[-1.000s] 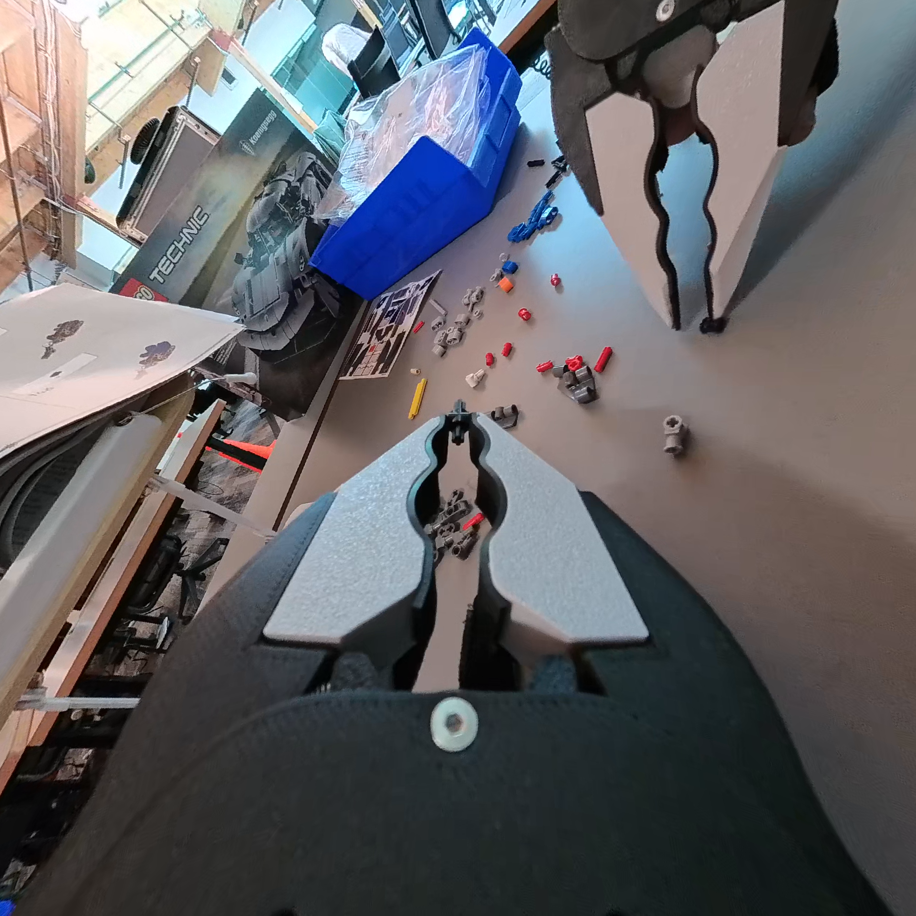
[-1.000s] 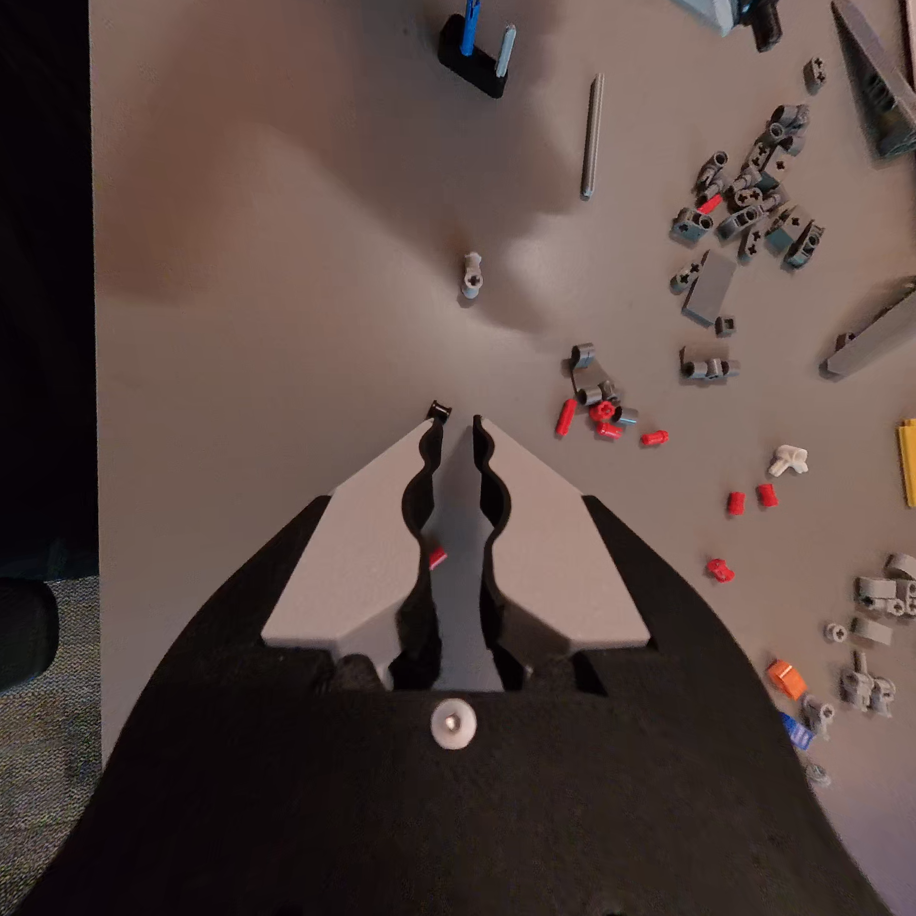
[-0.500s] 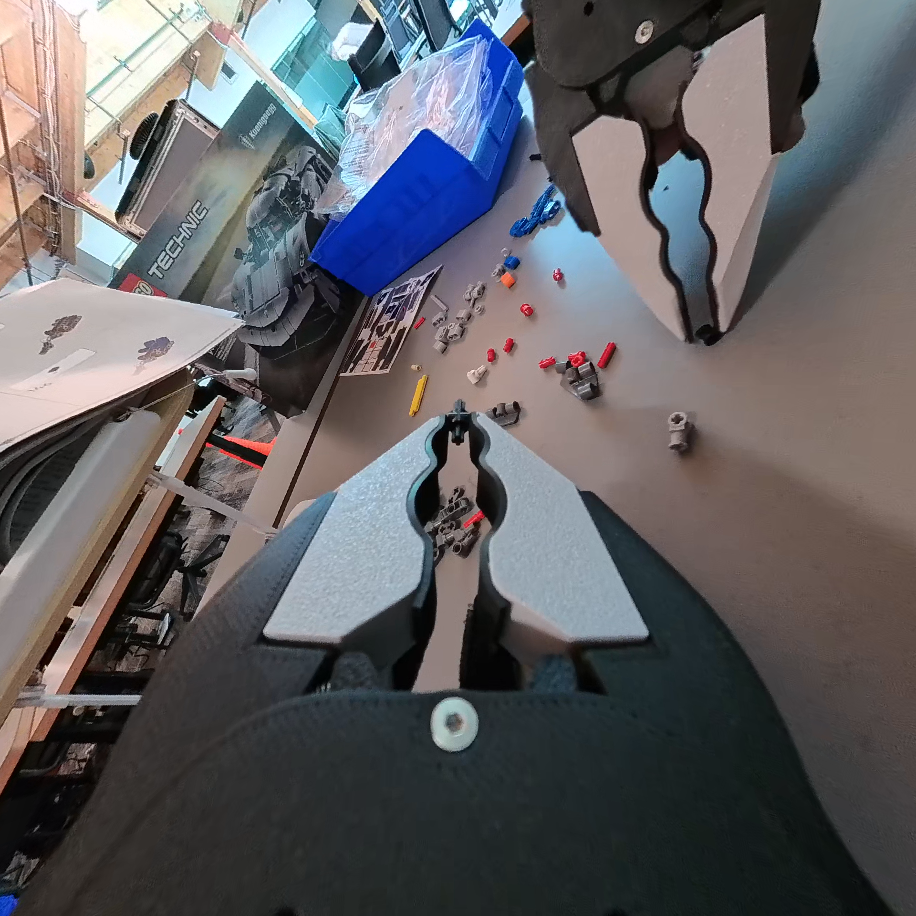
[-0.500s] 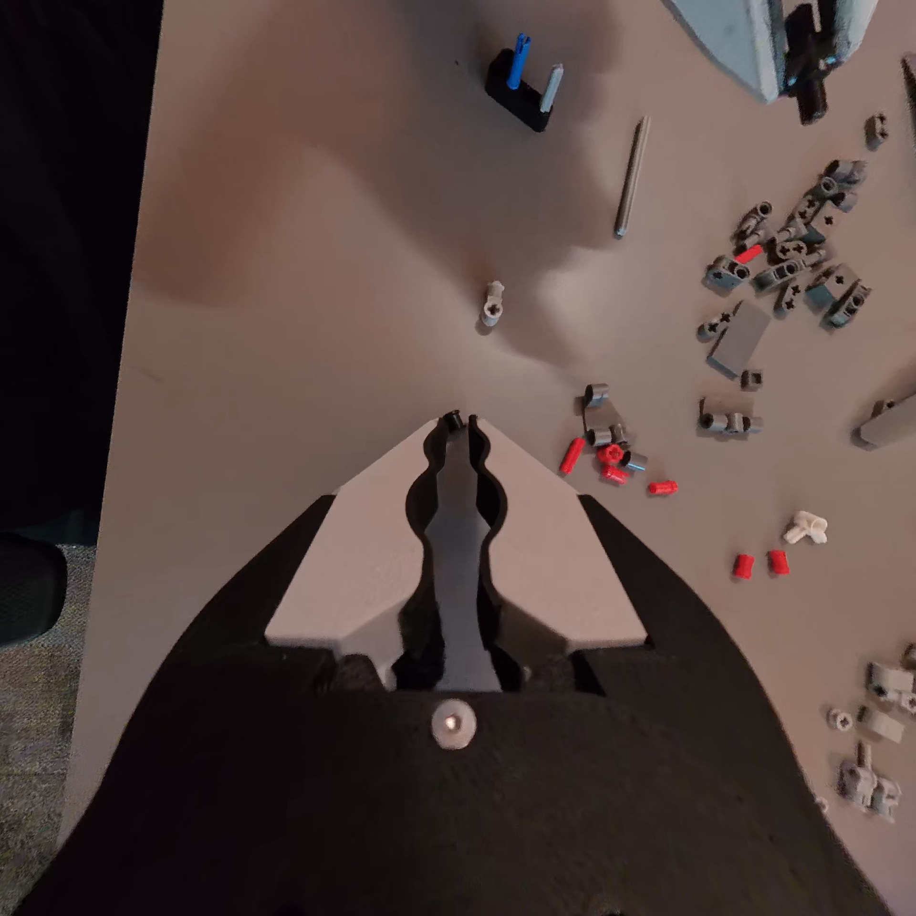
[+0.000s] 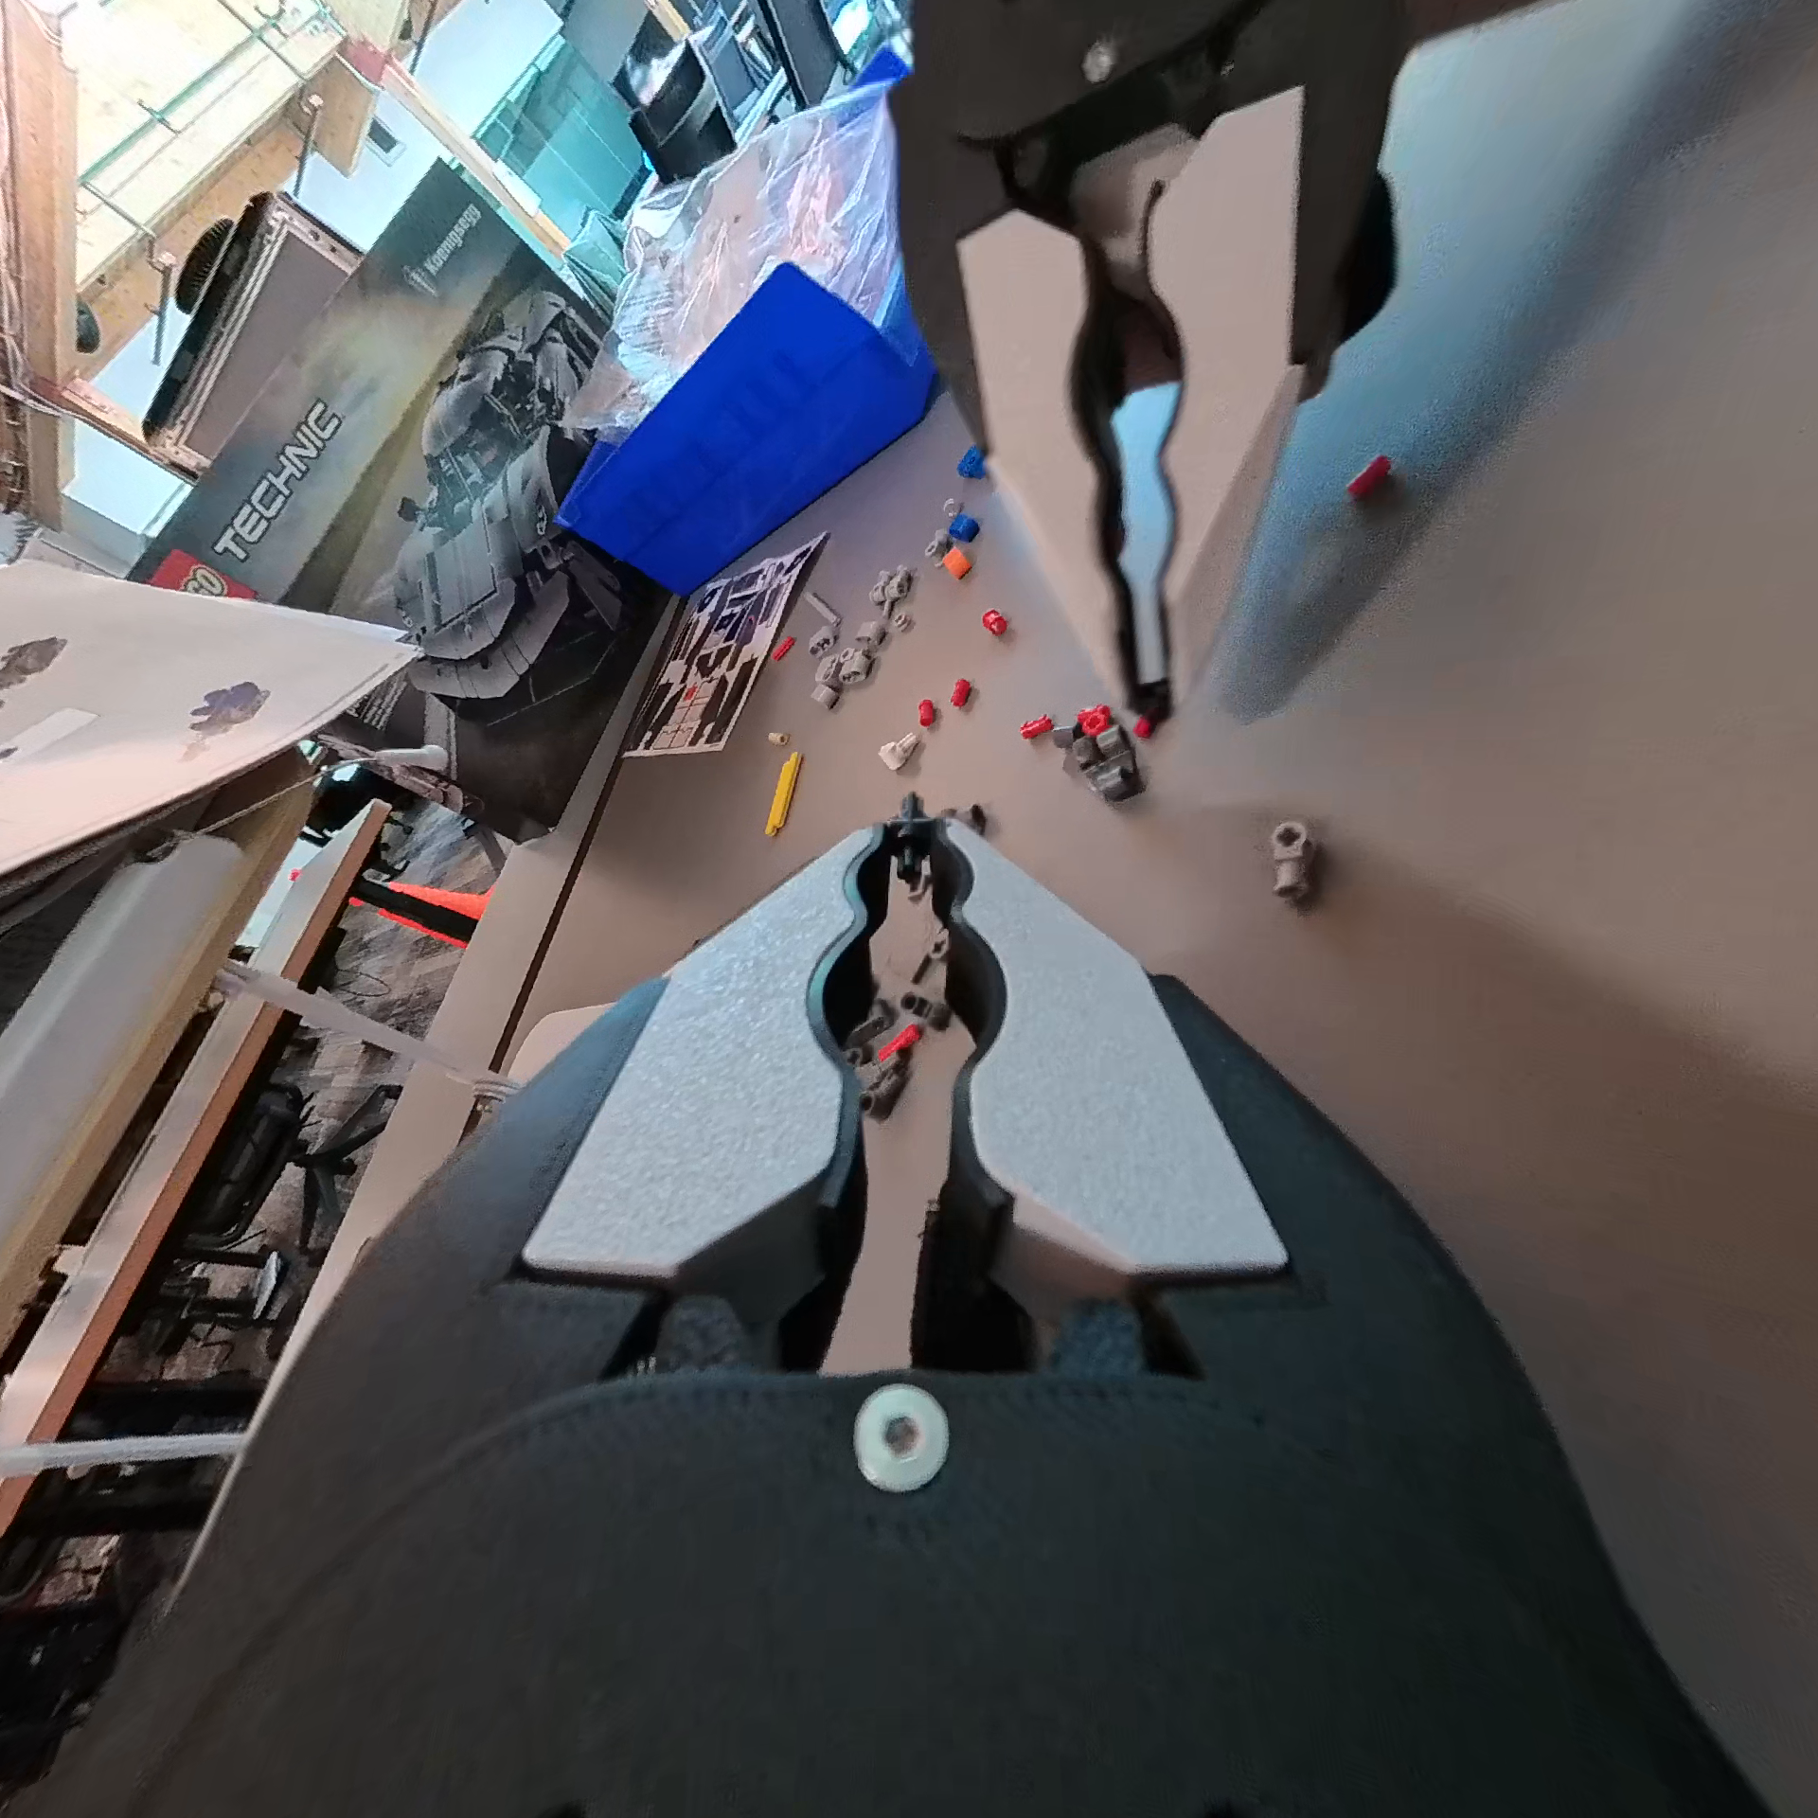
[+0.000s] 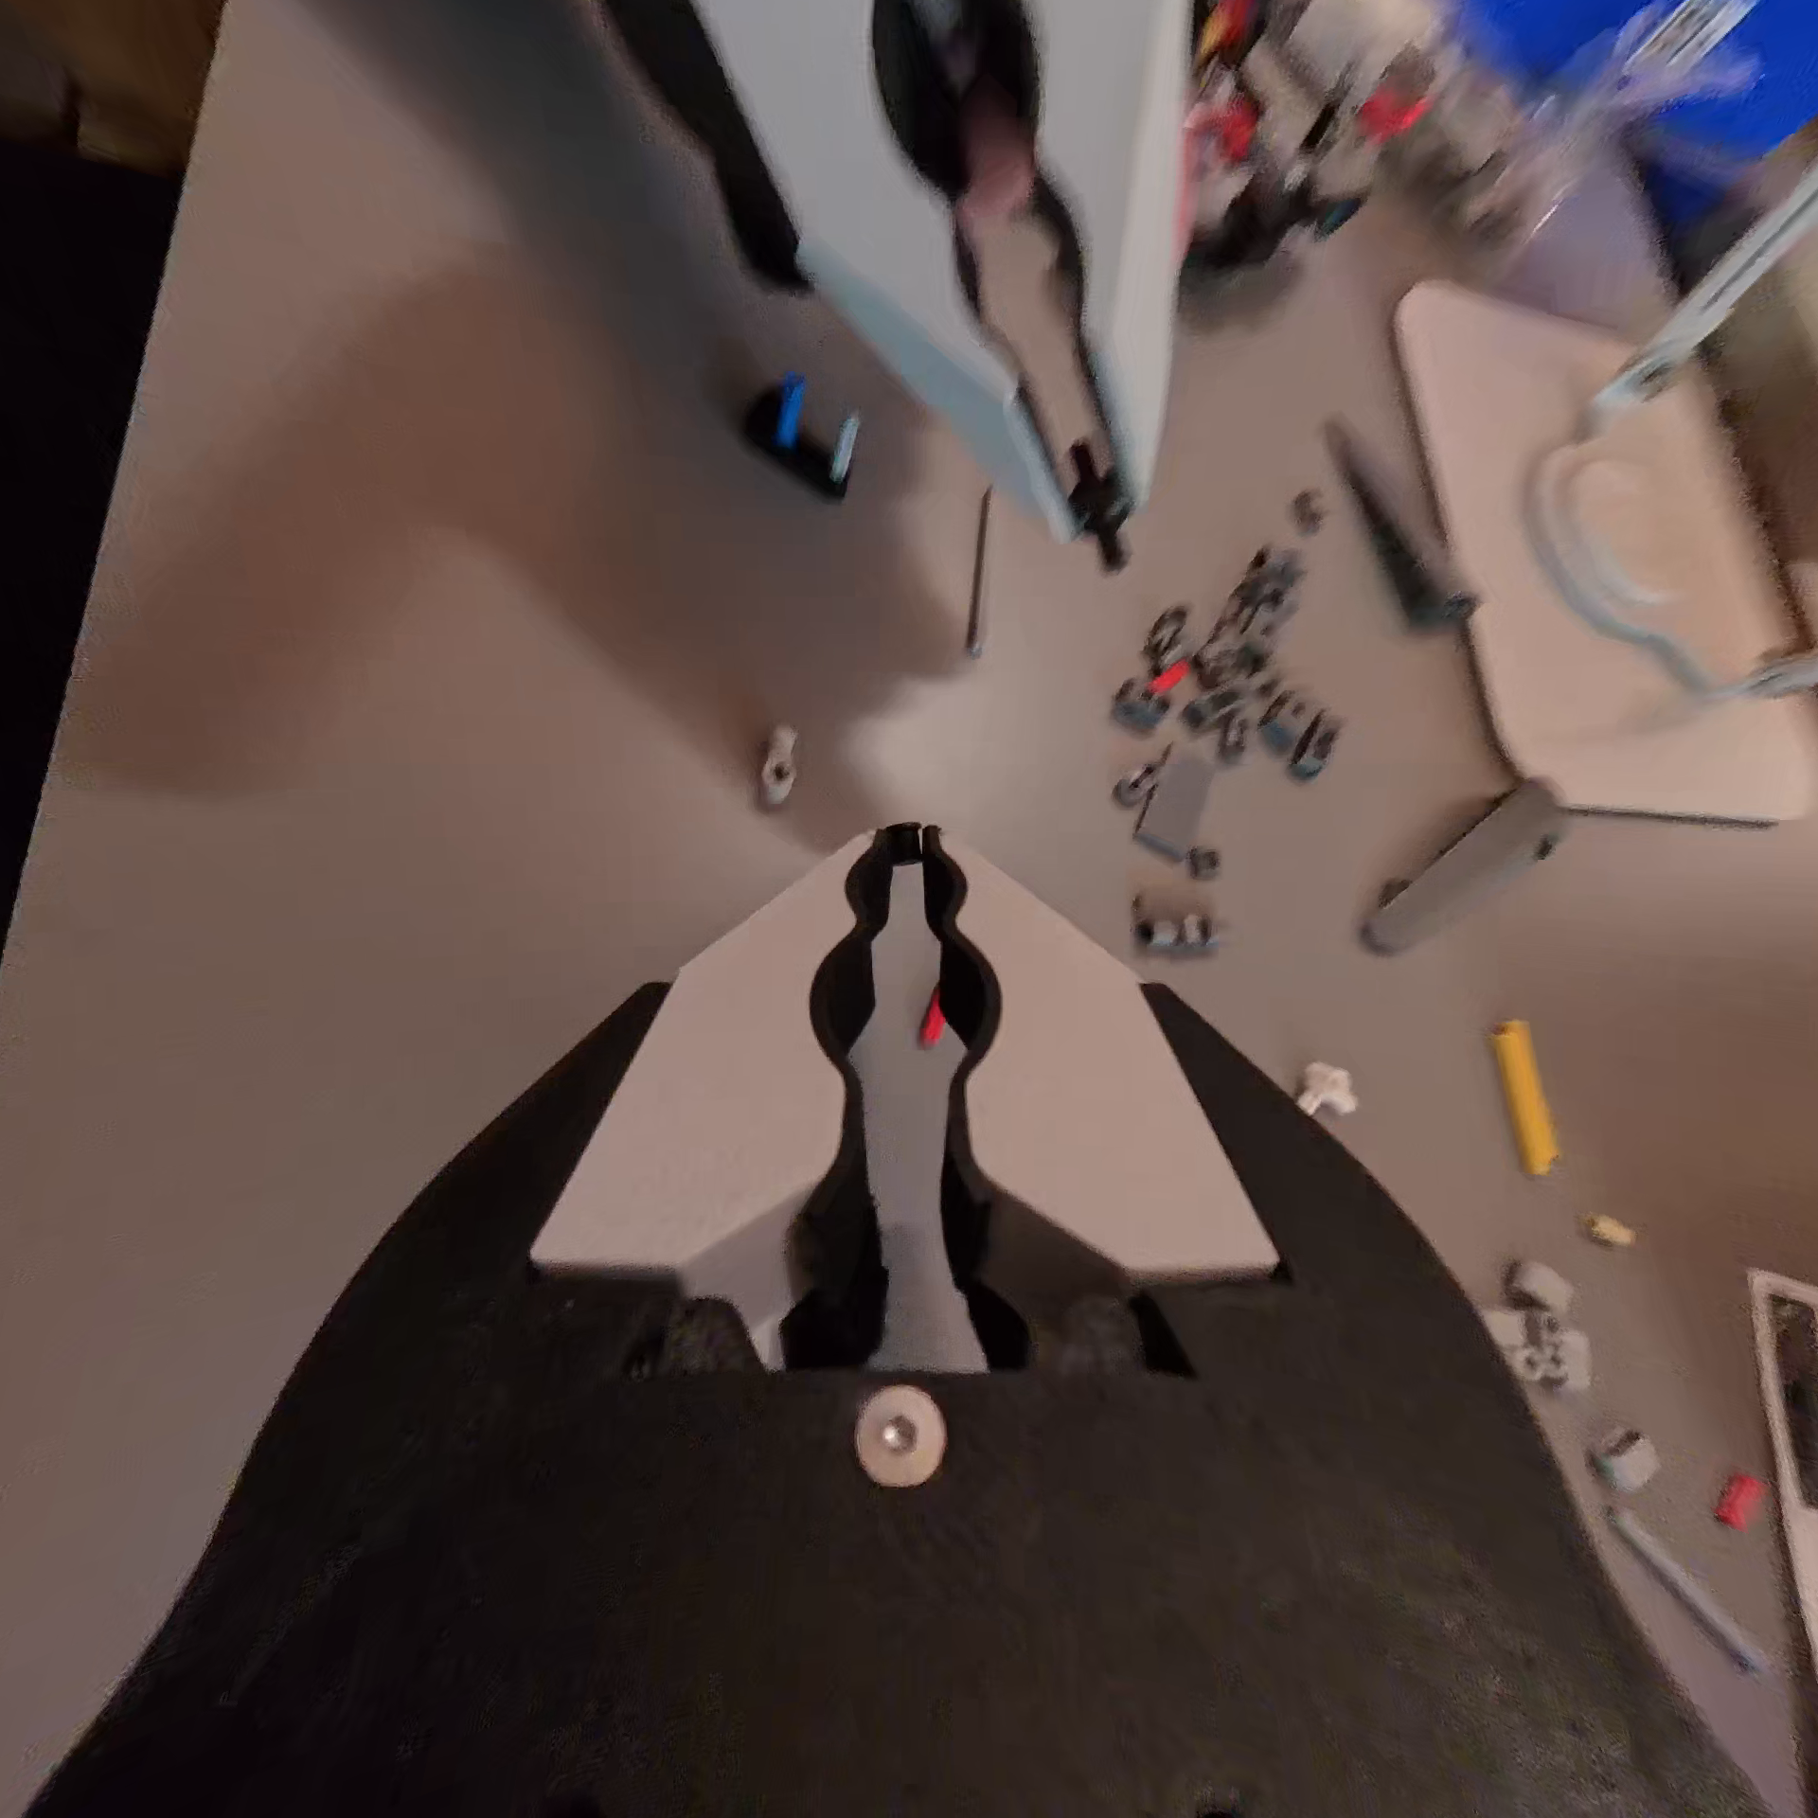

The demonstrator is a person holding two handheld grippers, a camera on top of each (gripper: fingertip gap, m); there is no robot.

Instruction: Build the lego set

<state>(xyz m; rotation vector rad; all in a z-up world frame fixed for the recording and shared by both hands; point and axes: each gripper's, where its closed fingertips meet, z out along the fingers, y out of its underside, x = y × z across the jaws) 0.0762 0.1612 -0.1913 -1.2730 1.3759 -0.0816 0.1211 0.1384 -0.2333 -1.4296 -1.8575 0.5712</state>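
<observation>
The small black pin (image 6: 900, 844) is sitting pinched in your right claw (image 6: 905, 846), light, rigid and slick, leaving only its short barrel to grip. Your left claw (image 5: 915, 831) is pinching a black axle pin (image 5: 913, 821) above the bench (image 5: 1476, 984).

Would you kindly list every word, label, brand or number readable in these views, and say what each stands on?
I do not quote writing; these things bear it.
Dark box beyond the table edge: large white lettering along its side, smaller white lettering higher up, a red logo patch at its corner.
Sticker sheet on the table: too small to read.
White sheet at left: too small.
Right wrist view: blurred, nothing readable.
</observation>
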